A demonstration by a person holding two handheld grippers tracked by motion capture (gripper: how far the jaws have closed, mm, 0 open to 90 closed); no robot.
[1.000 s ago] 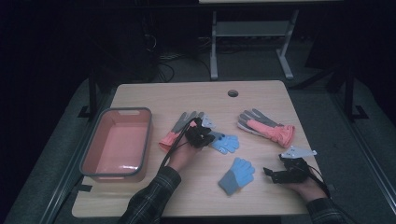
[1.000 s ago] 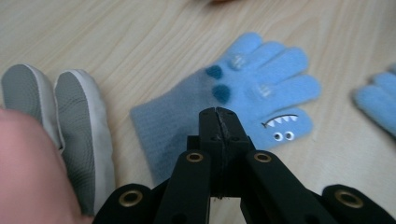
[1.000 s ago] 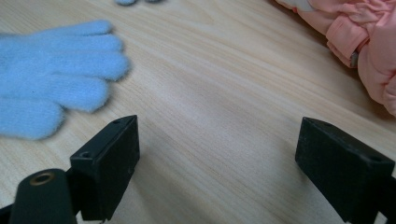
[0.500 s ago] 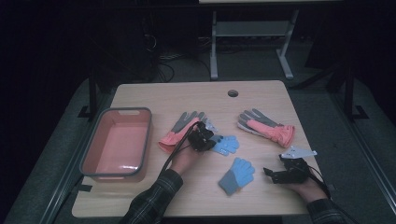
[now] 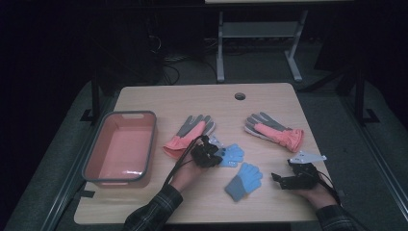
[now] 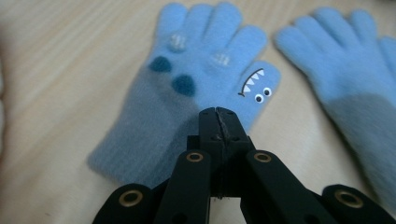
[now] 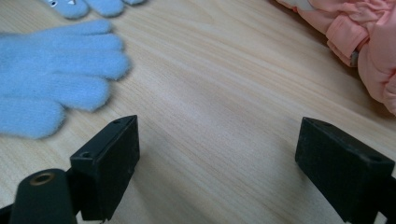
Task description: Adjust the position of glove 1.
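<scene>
Two blue gloves (image 5: 243,180) betw grippers: left gripper (image 6: 218,116) fingers together, right gripper (image 7: 217,161) fingers apart.

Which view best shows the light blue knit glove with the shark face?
The left gripper view: the light blue knit glove with the shark face lies close, teeth and eyes sharp, beyond the shut left gripper. The high view shows it small beside that gripper; the right gripper view catches its fingertips.

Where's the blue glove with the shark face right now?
In the high view the shark-face glove lies mid-table, right of the left gripper and just above the plain blue glove.
</scene>
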